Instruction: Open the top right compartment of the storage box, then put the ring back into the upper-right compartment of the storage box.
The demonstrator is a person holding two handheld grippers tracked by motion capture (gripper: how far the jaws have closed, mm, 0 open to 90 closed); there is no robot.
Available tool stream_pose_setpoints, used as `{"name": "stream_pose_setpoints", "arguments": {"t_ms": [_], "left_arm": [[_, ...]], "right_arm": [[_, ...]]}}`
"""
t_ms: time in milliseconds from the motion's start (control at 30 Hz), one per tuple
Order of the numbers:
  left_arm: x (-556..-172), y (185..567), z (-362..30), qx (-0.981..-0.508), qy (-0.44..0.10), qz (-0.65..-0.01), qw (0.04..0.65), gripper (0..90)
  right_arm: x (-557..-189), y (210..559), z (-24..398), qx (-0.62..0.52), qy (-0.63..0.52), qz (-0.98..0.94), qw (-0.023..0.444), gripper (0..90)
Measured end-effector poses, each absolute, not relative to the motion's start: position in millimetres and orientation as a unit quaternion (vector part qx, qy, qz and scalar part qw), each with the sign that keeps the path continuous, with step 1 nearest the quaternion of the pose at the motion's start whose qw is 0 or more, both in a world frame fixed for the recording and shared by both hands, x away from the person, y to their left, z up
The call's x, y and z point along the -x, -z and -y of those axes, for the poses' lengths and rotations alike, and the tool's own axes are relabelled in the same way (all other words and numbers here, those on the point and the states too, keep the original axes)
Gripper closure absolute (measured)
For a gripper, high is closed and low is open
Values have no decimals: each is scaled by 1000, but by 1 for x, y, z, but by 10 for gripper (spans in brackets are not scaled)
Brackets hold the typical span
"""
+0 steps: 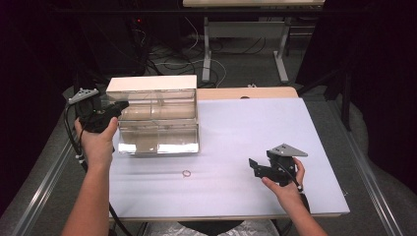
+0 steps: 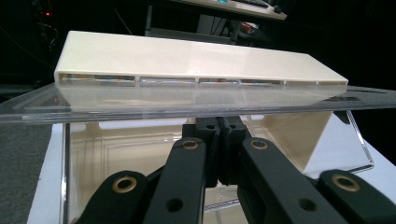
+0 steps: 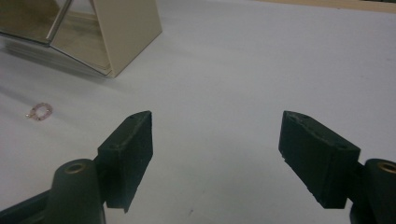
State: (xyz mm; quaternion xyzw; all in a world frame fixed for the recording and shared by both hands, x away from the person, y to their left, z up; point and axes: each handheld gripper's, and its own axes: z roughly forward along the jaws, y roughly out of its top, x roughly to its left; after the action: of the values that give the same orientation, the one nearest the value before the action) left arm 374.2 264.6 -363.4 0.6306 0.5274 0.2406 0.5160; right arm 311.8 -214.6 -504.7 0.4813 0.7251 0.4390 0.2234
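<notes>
A white table top (image 1: 255, 128) carries the work, with a strip of bare wood (image 1: 246, 93) showing along its far edge. Beyond it, on the grey floor, stand the grey metal legs (image 1: 206, 49) of another table, amid loose cables (image 1: 172, 56).

Clear acrylic box (image 1: 157, 129) with cream top and side panels; pale lilac-white table (image 1: 255, 137); small ring (image 1: 186, 173), perhaps pinkish; black left gripper (image 2: 219, 140) and right gripper (image 3: 217, 154)
</notes>
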Motion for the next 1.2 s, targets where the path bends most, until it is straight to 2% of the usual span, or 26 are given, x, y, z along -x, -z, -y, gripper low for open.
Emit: {"name": "stream_pose_setpoints", "arguments": {"t_ms": [367, 1200], "left_arm": [[-372, 366, -269, -627, -238, -528, 520, 900], [-368, 366, -267, -627, -243, -526, 521, 900]], "right_arm": [[-326, 497, 173, -430, -441, -762, 201, 345], [-349, 483, 106, -315, -425, -837, 141, 400]]}}
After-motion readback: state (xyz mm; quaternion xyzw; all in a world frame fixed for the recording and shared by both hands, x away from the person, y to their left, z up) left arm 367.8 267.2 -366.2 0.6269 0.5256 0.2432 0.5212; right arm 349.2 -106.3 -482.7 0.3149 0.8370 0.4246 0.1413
